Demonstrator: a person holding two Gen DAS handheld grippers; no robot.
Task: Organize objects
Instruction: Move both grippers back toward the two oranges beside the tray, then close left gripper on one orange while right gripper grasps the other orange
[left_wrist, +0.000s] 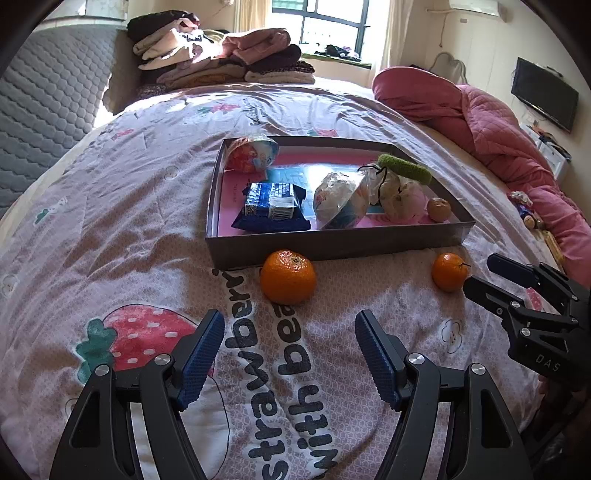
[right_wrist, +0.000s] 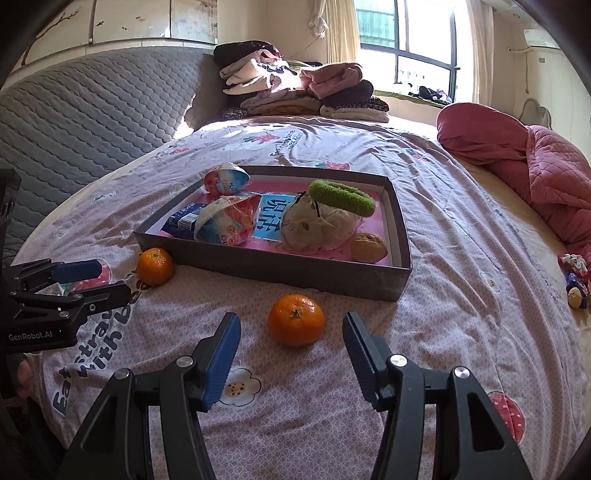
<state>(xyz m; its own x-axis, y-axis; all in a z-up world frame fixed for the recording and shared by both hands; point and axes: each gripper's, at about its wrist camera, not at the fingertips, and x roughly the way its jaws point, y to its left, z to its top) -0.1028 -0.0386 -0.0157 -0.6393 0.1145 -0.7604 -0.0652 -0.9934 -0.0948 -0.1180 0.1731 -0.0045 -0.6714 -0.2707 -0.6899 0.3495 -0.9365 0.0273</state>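
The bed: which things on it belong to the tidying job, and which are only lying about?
Belong to the job:
- left orange, in front of the open left claw
- right orange, in front of the open right claw
- grey tray, already holding snacks

Only lying about:
- folded clothes
- pink quilt
- small toy near the bed's edge

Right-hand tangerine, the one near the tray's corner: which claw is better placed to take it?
Right. The right claw is open and lined up on that tangerine; the left claw faces the other tangerine.
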